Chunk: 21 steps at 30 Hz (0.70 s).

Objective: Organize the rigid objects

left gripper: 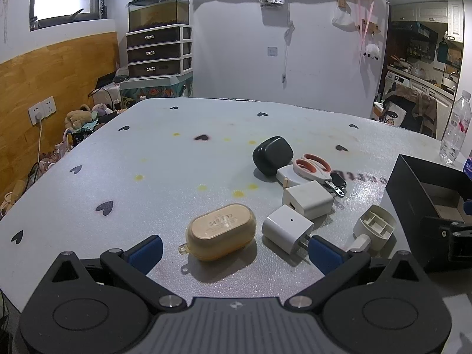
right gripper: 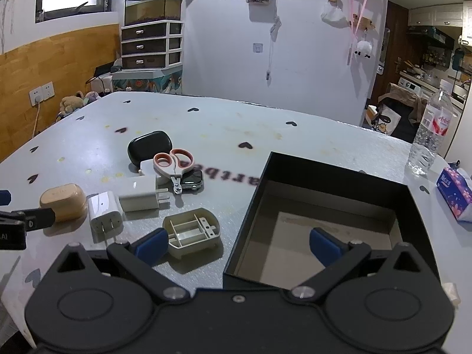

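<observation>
My left fingers [left gripper: 234, 252] spread wide around the tan case [left gripper: 220, 231], not touching. My right fingers [right gripper: 237, 246] gape, straddling the black box's [right gripper: 333, 177] near-left wall. Chargers [left gripper: 306, 197], scissors [left gripper: 312, 166] cluster beyond; far worktop [left gripper: 206, 124] lies bare.

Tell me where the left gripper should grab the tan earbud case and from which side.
Grip the tan earbud case across its short width, on the two long flat-ish sides, coming straight ahead and low from the near side. It lies between the open left gripper fingers already, and its rounded ends would likely slip. Keep the right finger clear of the white charger beside it.
</observation>
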Each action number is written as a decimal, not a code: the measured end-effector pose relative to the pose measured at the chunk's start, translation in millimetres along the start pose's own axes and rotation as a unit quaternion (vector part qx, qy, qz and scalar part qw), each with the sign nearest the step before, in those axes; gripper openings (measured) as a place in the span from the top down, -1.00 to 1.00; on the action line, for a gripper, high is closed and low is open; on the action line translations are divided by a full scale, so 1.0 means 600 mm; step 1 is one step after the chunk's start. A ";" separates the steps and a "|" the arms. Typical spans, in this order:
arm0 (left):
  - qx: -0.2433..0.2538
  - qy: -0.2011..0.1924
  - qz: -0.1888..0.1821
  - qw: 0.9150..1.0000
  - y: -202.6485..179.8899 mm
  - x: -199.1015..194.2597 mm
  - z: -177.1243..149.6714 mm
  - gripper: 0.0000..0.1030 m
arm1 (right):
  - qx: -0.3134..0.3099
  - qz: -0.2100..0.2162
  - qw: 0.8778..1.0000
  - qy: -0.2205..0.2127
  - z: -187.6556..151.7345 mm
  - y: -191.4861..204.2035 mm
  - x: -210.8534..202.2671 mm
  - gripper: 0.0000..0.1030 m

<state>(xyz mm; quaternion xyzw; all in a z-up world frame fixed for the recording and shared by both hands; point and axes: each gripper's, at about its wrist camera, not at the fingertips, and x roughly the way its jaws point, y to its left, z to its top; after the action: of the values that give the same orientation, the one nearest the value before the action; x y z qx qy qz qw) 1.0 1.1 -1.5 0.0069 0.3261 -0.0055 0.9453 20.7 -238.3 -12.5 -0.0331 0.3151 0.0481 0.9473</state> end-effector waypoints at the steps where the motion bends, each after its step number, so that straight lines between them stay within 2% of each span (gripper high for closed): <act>1: 0.000 0.000 0.000 1.000 0.000 0.000 0.000 -1.00 | 0.000 0.000 1.000 0.000 -0.002 0.001 -0.001 -1.00; 21: 0.000 0.002 0.000 1.000 -0.005 0.008 -0.005 -1.00 | 0.002 -0.006 1.000 0.004 -0.005 -0.004 0.002 -1.00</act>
<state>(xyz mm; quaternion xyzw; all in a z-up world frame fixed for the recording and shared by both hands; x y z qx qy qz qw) 2.9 -1.9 -6.7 0.0073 0.3279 -0.0053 0.9447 19.9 -240.8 -15.4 -0.0335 0.3192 0.0418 0.9462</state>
